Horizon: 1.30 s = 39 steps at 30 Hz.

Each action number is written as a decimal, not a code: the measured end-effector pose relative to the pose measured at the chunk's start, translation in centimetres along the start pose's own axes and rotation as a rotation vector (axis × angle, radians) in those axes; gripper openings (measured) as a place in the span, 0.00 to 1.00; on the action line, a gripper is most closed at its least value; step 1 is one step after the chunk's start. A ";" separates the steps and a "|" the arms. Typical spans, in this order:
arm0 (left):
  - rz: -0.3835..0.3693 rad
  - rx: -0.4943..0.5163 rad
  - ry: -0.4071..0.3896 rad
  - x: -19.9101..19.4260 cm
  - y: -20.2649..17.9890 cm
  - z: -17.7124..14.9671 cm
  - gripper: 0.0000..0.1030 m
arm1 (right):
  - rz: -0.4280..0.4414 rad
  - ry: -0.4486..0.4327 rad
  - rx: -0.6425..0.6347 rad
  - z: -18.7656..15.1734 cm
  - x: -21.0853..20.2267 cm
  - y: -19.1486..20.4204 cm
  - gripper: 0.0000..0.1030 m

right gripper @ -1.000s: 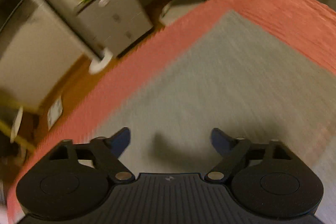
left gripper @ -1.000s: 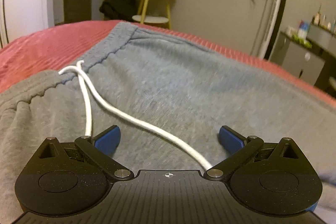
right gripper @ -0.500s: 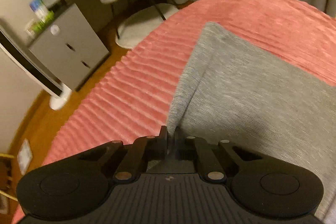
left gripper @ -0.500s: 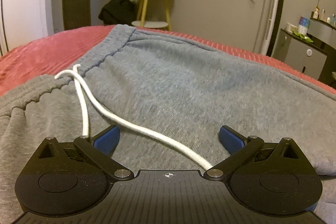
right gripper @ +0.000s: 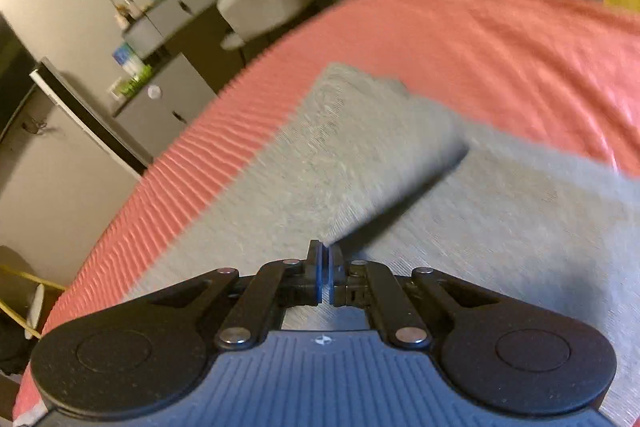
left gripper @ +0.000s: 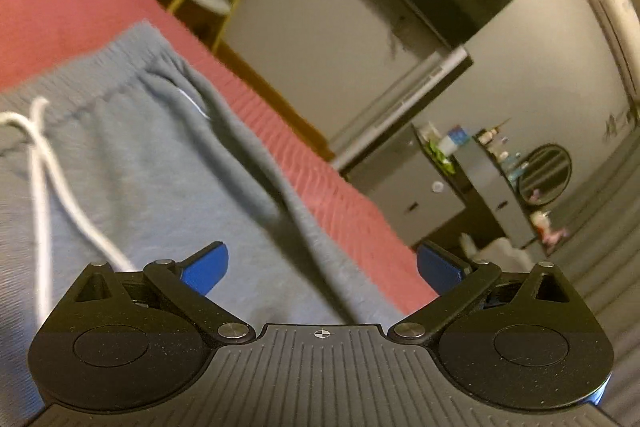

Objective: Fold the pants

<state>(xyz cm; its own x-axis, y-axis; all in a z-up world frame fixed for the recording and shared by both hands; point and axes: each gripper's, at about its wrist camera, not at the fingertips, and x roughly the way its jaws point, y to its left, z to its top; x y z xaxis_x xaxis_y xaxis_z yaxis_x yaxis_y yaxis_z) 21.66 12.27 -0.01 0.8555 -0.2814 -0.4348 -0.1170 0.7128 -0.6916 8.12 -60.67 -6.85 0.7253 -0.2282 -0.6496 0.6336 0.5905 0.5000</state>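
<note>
The grey sweatpants [left gripper: 152, 187] are spread on a red ribbed bedspread [left gripper: 320, 195]. In the left wrist view, the left gripper [left gripper: 322, 263] is held above the waist area of the garment. Its blue pads [left gripper: 206, 267] are spread wide and are closing slightly; no fabric is pressed between them. The elastic waistband [left gripper: 116, 67] lies ahead and to the left of the gripper. The white drawstring [left gripper: 44, 163] runs from the waistband back toward the left pad. The outer edge of the sweatpants passes diagonally below the gap between the pads, with bedspread exposed under the right pad.

In the right wrist view, the right gripper [right gripper: 325, 267] is pressed together on a corner of the trouser leg [right gripper: 360, 155]. The clamped fabric is raised and extends ahead of the fingertips as a lifted flap. A second grey layer lies flat beneath and to the right of the gripper. Bedspread is visible beyond and to the left.
</note>
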 end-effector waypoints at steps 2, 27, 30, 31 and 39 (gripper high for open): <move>0.006 -0.035 0.069 3.1 0.0 1.5 0.73 | 0.032 0.019 0.027 0.0 0.5 -0.9 0.03; -0.075 0.046 0.209 -2.1 -4.2 1.9 0.08 | 0.232 -0.119 0.130 4.4 -7.8 -2.6 0.02; -0.030 -0.002 0.232 -2.1 -3.4 0.8 0.08 | 0.190 0.028 0.181 2.5 -5.7 -4.5 0.24; -0.031 -0.032 0.231 -1.8 -3.1 0.7 0.08 | 0.182 0.064 0.205 1.9 -4.5 -4.9 0.33; 0.043 -0.021 0.173 -2.2 -2.7 1.7 0.06 | 0.173 0.092 0.393 1.2 1.5 -5.3 0.39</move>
<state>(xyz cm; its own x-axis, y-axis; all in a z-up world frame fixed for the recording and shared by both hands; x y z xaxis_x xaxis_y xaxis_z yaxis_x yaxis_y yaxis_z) 20.92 12.06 3.75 0.7503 -0.3588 -0.5553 -0.1631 0.7136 -0.6814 6.15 -65.08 -9.80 0.8141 -0.0709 -0.5764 0.5719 0.2703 0.7745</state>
